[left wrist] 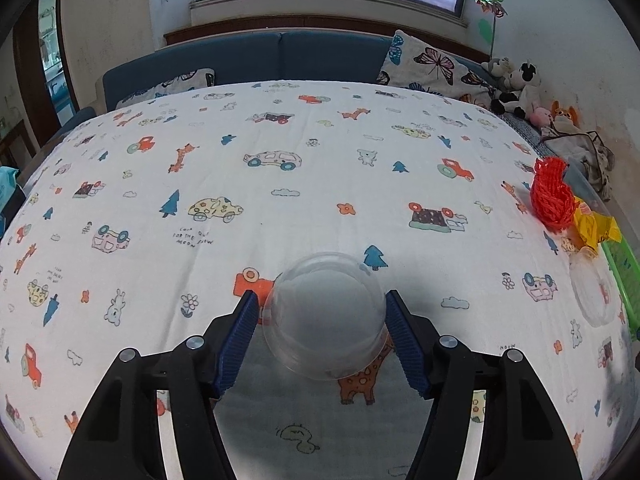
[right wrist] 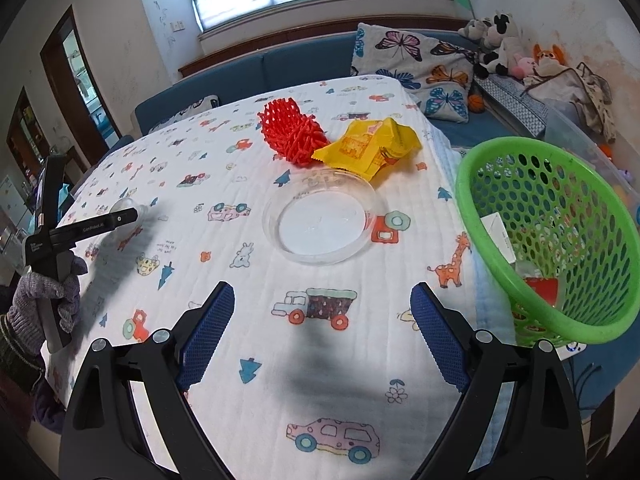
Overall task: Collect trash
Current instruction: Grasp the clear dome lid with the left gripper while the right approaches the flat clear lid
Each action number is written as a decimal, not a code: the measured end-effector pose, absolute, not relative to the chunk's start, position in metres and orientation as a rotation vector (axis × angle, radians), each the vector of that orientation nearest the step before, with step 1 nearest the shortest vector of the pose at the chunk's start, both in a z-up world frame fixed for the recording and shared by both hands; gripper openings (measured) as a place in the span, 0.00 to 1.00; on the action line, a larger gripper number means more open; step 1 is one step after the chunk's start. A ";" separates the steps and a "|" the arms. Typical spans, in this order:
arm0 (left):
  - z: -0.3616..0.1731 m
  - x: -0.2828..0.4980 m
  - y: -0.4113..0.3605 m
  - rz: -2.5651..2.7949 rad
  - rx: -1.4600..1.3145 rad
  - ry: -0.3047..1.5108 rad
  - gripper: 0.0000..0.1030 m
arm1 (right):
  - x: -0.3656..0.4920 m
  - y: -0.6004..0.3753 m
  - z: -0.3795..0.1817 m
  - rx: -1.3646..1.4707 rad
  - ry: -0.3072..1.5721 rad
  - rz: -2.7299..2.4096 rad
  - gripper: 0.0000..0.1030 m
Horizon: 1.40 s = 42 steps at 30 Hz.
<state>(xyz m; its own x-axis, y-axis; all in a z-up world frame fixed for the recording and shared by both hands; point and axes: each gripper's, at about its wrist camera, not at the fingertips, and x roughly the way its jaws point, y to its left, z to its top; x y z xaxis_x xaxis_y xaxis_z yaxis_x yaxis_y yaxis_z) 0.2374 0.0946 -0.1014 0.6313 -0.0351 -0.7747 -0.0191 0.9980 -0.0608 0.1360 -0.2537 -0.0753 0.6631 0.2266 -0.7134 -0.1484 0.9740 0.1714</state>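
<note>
A clear plastic cup lies on the patterned tablecloth between my left gripper's open blue fingers; touching or not, I cannot tell. In the right wrist view this cup shows small at the left gripper's tip. My right gripper is open and empty above the cloth. Ahead of it lie a clear plastic lid, a yellow wrapper and red foam netting. A green basket at the right table edge holds some trash.
The netting, wrapper, lid and basket rim show at the right edge of the left wrist view. A blue sofa with butterfly pillows and stuffed toys stands behind the table.
</note>
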 end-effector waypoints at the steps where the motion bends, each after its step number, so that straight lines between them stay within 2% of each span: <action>1: -0.102 0.238 0.094 -0.013 -0.068 0.888 0.56 | 0.137 -0.254 -0.076 0.102 0.820 0.212 0.87; 15: -0.090 0.230 0.088 -0.051 -0.059 0.839 0.55 | 0.164 -0.260 -0.088 0.120 0.860 0.195 0.87; 25: -0.069 0.214 0.079 -0.091 -0.058 0.804 0.55 | 0.193 -0.236 -0.091 0.022 0.866 0.220 0.96; 42: -0.054 0.205 0.057 -0.153 -0.030 0.771 0.55 | 0.227 -0.222 -0.110 -0.031 0.921 0.192 0.96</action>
